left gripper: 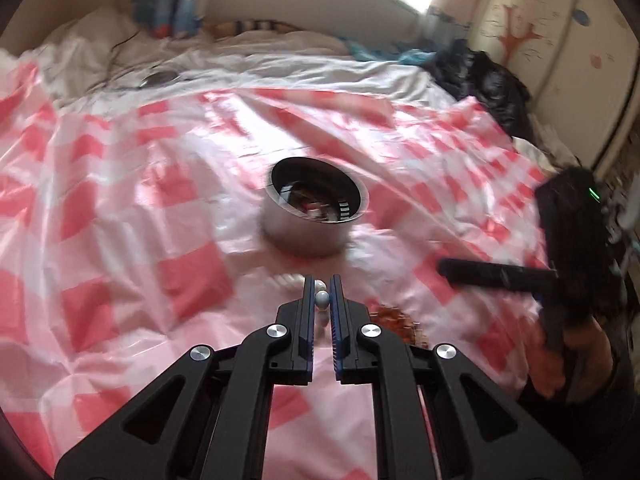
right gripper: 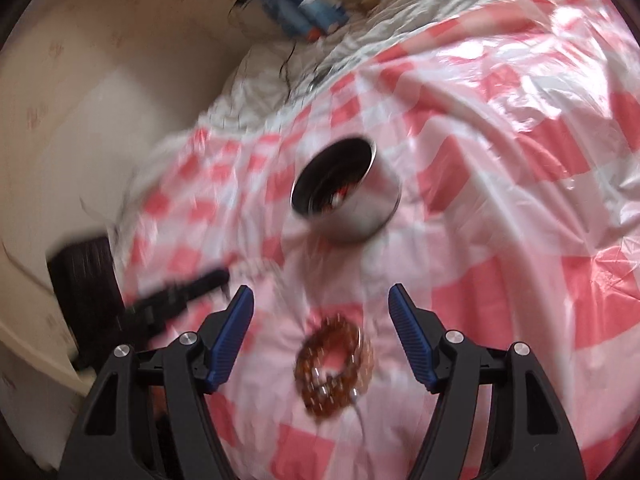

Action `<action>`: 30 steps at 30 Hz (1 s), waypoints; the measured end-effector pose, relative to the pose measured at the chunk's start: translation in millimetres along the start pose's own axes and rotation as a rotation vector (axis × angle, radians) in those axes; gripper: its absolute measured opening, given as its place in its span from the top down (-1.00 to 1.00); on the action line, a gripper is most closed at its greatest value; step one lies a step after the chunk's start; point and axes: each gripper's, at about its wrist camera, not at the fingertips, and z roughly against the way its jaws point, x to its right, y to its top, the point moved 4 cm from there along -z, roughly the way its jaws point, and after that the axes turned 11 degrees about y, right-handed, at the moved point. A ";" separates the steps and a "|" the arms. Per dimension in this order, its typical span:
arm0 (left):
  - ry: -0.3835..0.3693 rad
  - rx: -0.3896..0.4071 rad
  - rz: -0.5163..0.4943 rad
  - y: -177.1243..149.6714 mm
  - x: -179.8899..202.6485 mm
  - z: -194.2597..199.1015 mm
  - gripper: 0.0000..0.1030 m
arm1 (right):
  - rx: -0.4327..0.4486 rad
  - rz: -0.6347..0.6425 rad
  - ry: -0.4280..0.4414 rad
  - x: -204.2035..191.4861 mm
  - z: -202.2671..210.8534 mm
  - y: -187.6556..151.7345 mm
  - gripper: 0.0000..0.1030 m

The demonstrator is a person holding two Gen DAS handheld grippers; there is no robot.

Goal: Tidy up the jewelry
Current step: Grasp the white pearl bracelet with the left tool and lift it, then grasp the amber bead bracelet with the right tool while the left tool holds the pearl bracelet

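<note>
My left gripper [left gripper: 322,283] is shut on a string of pale pearl beads [left gripper: 322,299], pinched between its blue pads just short of a round metal tin [left gripper: 314,208]. The tin stands open on the pink checked sheet, with small items blurred inside. An amber bead bracelet [right gripper: 334,364] lies coiled on the sheet between the spread fingers of my right gripper [right gripper: 322,300], which is open and touches nothing. The tin [right gripper: 346,194] sits beyond it. The amber bracelet [left gripper: 394,320] also shows just right of my left fingers. The right gripper [left gripper: 496,274] appears blurred at the right edge.
A pink and white checked plastic sheet [left gripper: 120,200] covers a bed. White bedding [left gripper: 280,60], a blue bundle [left gripper: 168,0] and dark clothes [left gripper: 488,80] lie at the far side. A wall [right gripper: 80,120] borders the bed. A hand [left gripper: 580,344] holds the right tool.
</note>
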 end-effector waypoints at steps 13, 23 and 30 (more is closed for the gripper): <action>0.170 -0.122 0.051 -20.3 -43.1 -23.2 0.87 | -0.148 0.308 -0.214 -23.6 -49.8 -24.2 -0.04; 0.181 -0.130 0.060 -24.9 -52.3 -21.6 0.87 | -0.113 0.325 -0.201 -27.6 -49.6 -21.6 0.77; 0.179 -0.128 0.068 -22.0 -50.8 -22.6 0.87 | -0.034 0.218 -0.069 -25.7 -30.9 -7.1 0.77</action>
